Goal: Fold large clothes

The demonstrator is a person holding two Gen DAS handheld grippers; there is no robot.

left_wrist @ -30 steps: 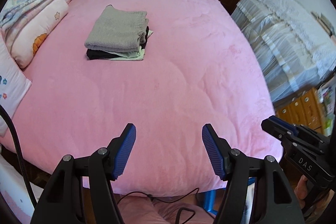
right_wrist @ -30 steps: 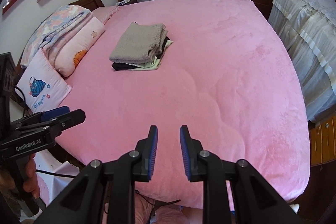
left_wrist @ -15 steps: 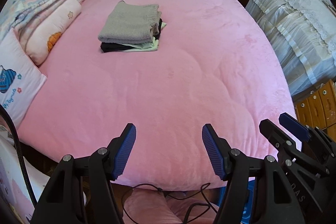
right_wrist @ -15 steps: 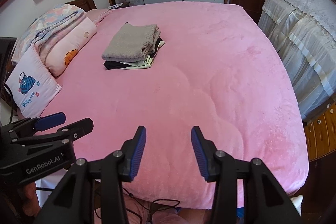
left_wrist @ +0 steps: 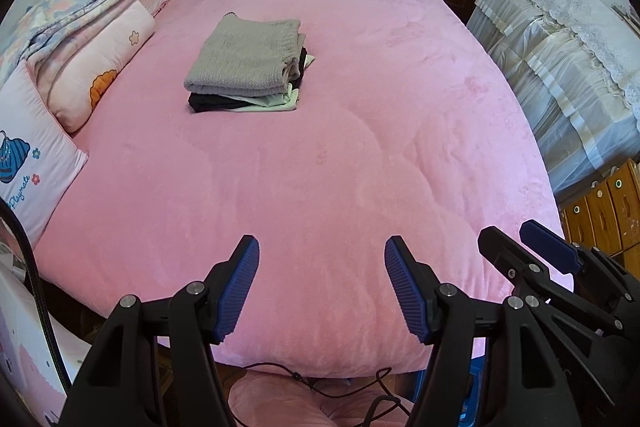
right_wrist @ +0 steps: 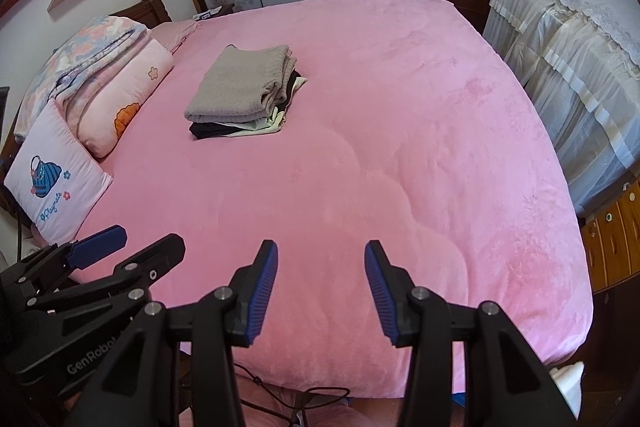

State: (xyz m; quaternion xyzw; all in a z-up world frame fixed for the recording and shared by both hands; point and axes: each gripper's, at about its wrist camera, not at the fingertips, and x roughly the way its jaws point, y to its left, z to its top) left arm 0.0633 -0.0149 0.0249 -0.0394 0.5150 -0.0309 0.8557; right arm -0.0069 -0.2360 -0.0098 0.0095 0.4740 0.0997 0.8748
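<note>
Over the near edge of the bed (left_wrist: 320, 167), the left gripper (left_wrist: 320, 251) hangs with its jaws spread and nothing between them; the right gripper (right_wrist: 320, 259) sits just beside it, jaws also apart and empty, only pink cover showing in the gap; each tool appears at the side of the other's view, close together but not touching. Ahead of both, the cover lies smooth and bare across most of the bed, from the near edge to the far edge and out to the right edge, so the widest free room is the middle and right. Toward the far left lies the stack of folded clothes (left_wrist: 248, 63), a grey knit on top, a black and a pale piece under it, well apart from both tools and clear of every edge. Along the left edge sit a pillow (left_wrist: 32, 163) and folded quilts (left_wrist: 88, 39); right of the bed stands covered furniture (left_wrist: 568, 67); a cable (left_wrist: 312, 383) trails below the near edge.
</note>
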